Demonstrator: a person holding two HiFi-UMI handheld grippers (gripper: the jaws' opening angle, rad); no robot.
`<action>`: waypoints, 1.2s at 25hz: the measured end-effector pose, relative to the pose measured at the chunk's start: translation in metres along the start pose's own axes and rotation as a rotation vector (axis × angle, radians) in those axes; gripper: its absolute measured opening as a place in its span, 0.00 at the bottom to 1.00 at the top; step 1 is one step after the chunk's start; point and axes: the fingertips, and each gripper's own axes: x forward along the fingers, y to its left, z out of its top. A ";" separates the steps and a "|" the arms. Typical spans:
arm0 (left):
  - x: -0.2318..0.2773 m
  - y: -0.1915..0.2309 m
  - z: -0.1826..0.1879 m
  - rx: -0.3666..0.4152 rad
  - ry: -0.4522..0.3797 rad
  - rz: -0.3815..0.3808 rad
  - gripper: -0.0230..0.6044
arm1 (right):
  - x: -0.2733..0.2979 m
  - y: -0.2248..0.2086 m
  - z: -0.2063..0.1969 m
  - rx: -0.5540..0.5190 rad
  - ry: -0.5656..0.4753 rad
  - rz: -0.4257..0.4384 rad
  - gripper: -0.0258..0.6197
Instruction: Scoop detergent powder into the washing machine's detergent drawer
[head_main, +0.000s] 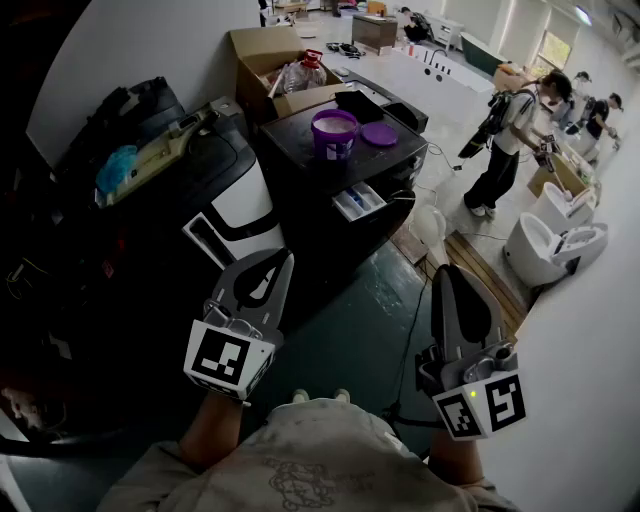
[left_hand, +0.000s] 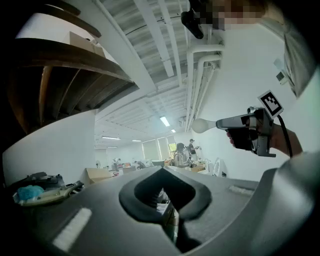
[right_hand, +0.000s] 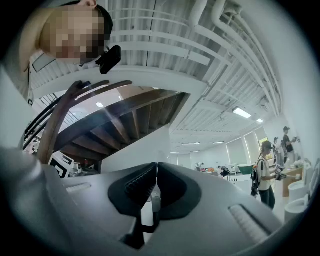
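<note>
A purple detergent tub stands open on top of the black washing machine, with its purple lid lying beside it. The machine's detergent drawer is pulled out at the front. My left gripper and right gripper are both held close to my body, well short of the machine. Both are shut, with their jaws touching and nothing between them. The left gripper view also shows the right gripper in a hand.
A white-fronted machine with clutter on top stands to the left, and an open cardboard box sits behind. At the right are a person, white machines, a wooden pallet and a floor cable.
</note>
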 end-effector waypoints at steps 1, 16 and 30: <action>0.000 -0.001 0.000 -0.001 0.000 0.002 0.04 | 0.000 -0.001 0.000 0.002 -0.002 0.001 0.09; 0.022 -0.038 0.001 0.013 -0.013 -0.019 0.04 | -0.022 -0.034 -0.003 0.028 0.006 -0.002 0.09; 0.059 -0.049 -0.006 -0.005 -0.017 -0.043 0.04 | -0.016 -0.061 -0.023 0.049 0.041 -0.004 0.09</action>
